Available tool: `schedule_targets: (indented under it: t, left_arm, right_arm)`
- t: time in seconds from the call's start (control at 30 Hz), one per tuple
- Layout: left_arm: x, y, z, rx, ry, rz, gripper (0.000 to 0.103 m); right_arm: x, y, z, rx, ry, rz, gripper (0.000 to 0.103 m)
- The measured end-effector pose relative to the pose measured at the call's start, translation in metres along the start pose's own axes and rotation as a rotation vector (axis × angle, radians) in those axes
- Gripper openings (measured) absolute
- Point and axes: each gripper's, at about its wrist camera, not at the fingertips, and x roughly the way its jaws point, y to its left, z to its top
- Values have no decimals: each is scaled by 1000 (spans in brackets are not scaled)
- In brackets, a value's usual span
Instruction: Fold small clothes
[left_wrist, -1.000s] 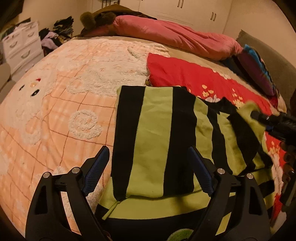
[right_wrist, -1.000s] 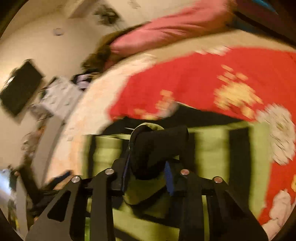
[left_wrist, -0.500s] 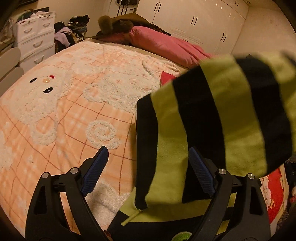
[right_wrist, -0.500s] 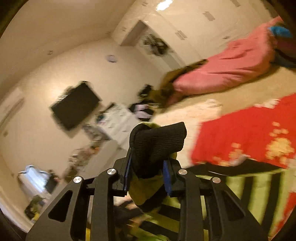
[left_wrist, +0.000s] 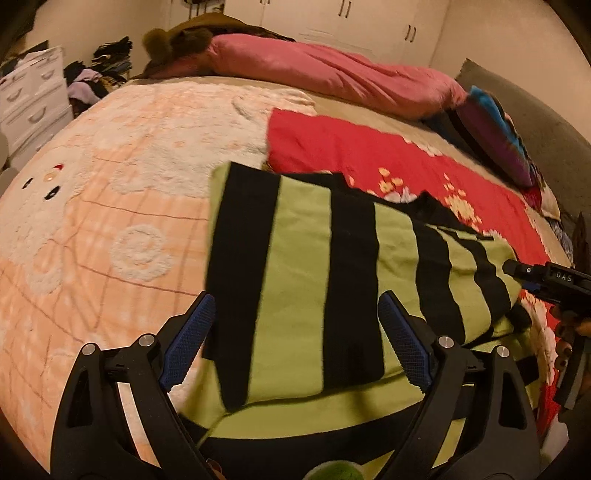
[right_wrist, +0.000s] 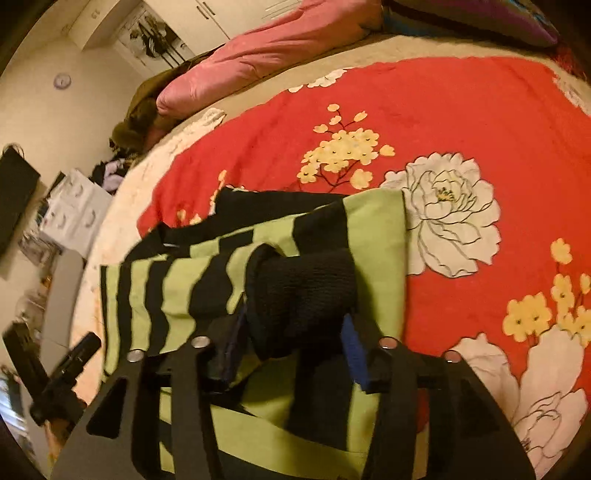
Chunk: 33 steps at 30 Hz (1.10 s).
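A green-and-black striped sweater (left_wrist: 354, 280) is lying on the bed, spread across the seam where a peach plush blanket (left_wrist: 103, 206) is meeting a red floral cover (left_wrist: 388, 155); in the left wrist view a folded sleeve panel is resting on top of the body of the garment, running from about seven o'clock up toward one o'clock. The left gripper (left_wrist: 295, 343) is hovering over the near edge of that panel with its blue-padded fingers (left_wrist: 186, 339) standing wide apart, the cloth lying under the gap between them and neither pad pressing on it. At three o'clock in the same view the tip of the right gripper (left_wrist: 532, 277) is reaching in over the far sleeve end, with a hand (left_wrist: 570, 332) behind it. In the right wrist view the right gripper (right_wrist: 291, 343) is opening its jaws, and a black ribbed cuff (right_wrist: 299, 291) is sitting bunched between them, the right blue pad (right_wrist: 352, 354) already standing clear of the knit while the left side is too dark to read. A pink duvet (left_wrist: 332, 77) is lying along the far edge at twelve o'clock, and white drawers (left_wrist: 29, 96) are standing at ten o'clock
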Motion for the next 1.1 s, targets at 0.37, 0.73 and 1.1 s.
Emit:
schedule_targets:
  t: [0.37, 0.73, 1.1]
  left_arm:
    - [7, -9, 1, 64, -5, 23, 84]
    - [40, -9, -14, 81, 127, 50, 84]
    - [11, -22, -3, 78, 40, 4, 85]
  right_arm:
    - [-35, 30, 1, -235, -155, -114, 57]
    - [39, 34, -6, -318, 25, -252, 57]
    - [-6, 44, -5, -327, -76, -154, 60]
